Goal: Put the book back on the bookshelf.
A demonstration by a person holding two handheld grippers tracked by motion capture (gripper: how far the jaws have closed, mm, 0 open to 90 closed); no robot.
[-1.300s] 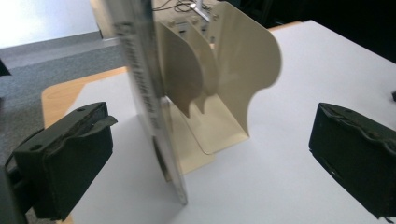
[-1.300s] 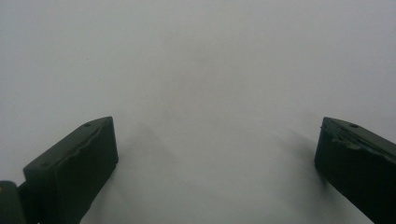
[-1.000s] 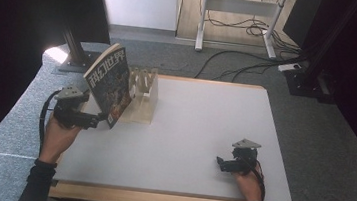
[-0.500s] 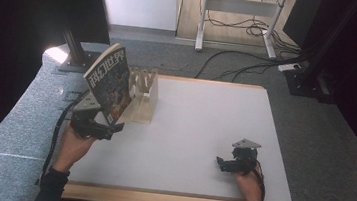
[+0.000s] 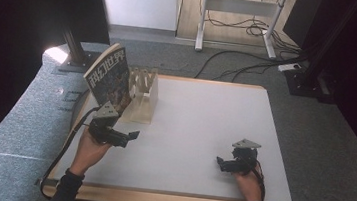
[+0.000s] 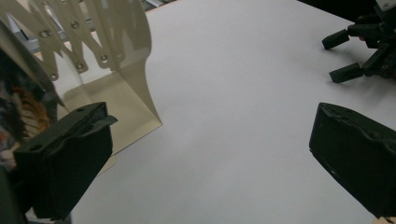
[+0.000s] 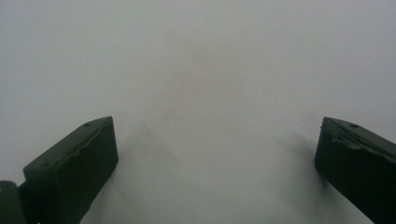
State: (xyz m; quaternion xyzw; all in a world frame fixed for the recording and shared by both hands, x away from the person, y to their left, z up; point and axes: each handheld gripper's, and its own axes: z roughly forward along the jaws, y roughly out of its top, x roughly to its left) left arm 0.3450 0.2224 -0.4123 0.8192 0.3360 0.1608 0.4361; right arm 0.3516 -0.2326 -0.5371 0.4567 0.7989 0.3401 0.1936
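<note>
black grippers [image 5: 132, 135], grey plates, dark sleeves

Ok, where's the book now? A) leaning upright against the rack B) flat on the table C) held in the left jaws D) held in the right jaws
A: the book stands tilted against the rack, and the left gripper sits nearby with its jaws open and empty.
</note>
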